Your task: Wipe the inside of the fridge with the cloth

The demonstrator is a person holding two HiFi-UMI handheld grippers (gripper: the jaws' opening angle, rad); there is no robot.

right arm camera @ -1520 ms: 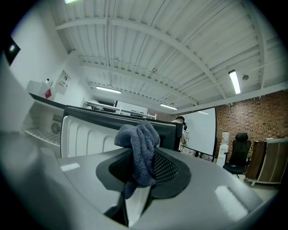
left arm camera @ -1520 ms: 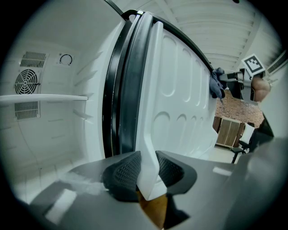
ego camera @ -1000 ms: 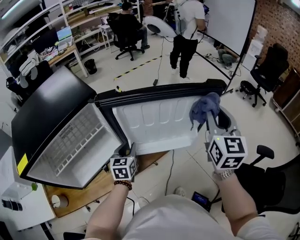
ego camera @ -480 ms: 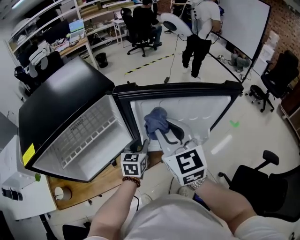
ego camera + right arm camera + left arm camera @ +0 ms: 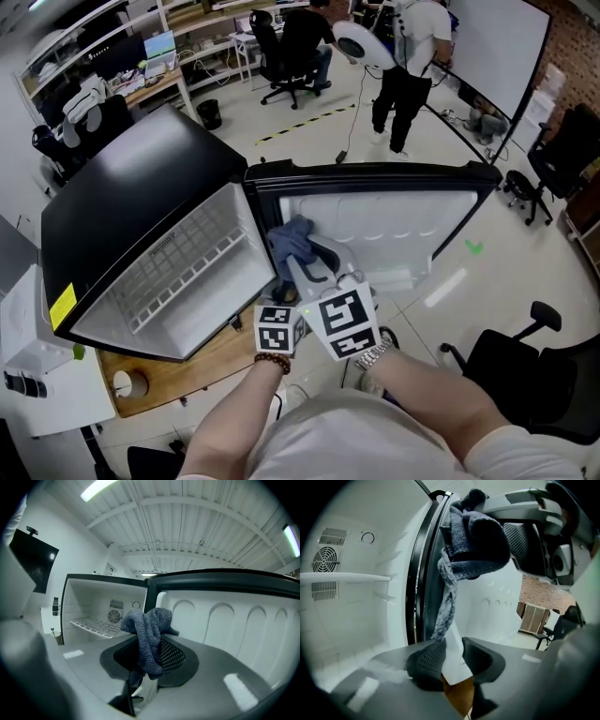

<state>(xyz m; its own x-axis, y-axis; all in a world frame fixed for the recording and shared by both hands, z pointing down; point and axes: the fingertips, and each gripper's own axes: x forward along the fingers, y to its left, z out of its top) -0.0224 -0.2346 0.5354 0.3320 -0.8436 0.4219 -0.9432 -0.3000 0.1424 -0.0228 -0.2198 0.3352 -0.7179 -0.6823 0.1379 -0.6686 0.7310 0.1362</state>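
A black mini fridge (image 5: 131,192) stands open, its white door liner (image 5: 394,225) swung out to the right. My right gripper (image 5: 298,258) is shut on a blue-grey cloth (image 5: 291,242), holding it at the hinge side, just outside the white cavity. In the right gripper view the cloth (image 5: 147,639) drapes over the right gripper (image 5: 150,656), with the wire shelf (image 5: 96,626) and fan behind it. My left gripper (image 5: 281,300) sits below it. In the left gripper view the left gripper (image 5: 449,656) is shut on the door's white lower edge (image 5: 454,667), and the cloth (image 5: 476,541) hangs above.
The fridge rests on a wooden board (image 5: 206,361). A white box (image 5: 37,375) stands at the lower left. Office chairs (image 5: 511,361) are at the right, and people (image 5: 412,56) stand on the floor beyond the door. A wire shelf (image 5: 178,267) crosses the cavity.
My right gripper has carried the cloth leftward across the door, from its right end to the hinge side by the cavity. The left gripper has stayed on the door's edge.
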